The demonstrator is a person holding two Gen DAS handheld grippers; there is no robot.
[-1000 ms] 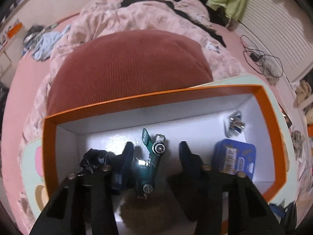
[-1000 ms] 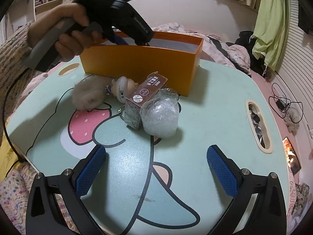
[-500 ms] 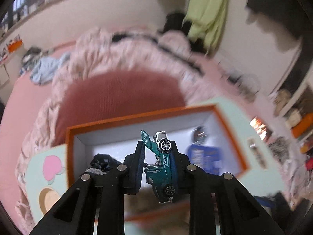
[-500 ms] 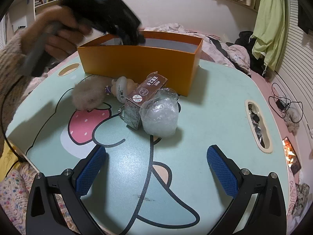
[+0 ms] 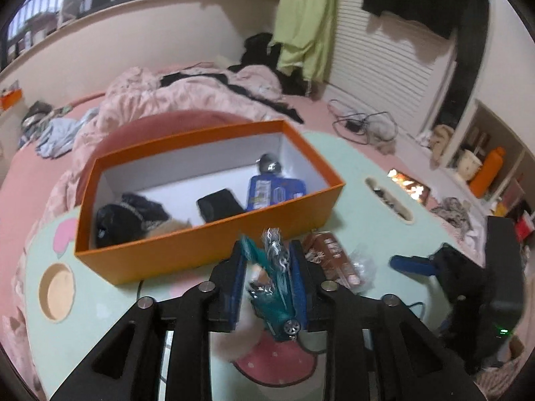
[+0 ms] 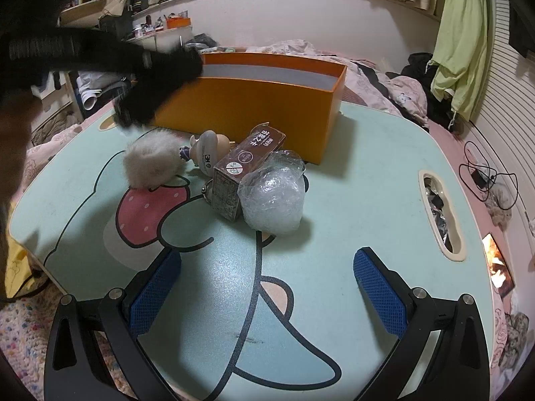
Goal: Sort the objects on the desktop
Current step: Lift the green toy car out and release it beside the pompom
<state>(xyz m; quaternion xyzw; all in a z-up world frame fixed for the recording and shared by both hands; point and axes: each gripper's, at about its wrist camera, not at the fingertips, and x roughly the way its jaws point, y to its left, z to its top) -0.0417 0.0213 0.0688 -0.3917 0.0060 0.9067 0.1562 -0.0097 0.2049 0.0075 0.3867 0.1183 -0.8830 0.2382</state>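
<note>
While R hand-held gripper (image 6: pixel 267 287) gapes wide, L hand-held gripper (image 5: pixel 269 262) clamps teal toy car (image 5: pixel 276 297) nr orange box (image 5: pixel 207 247).

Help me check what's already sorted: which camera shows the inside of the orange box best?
The left wrist view: it looks down into the orange box, showing a blue packet, a black case and dark fabric. The right wrist view shows only the box's outer wall and a strip of inner wall.
</note>
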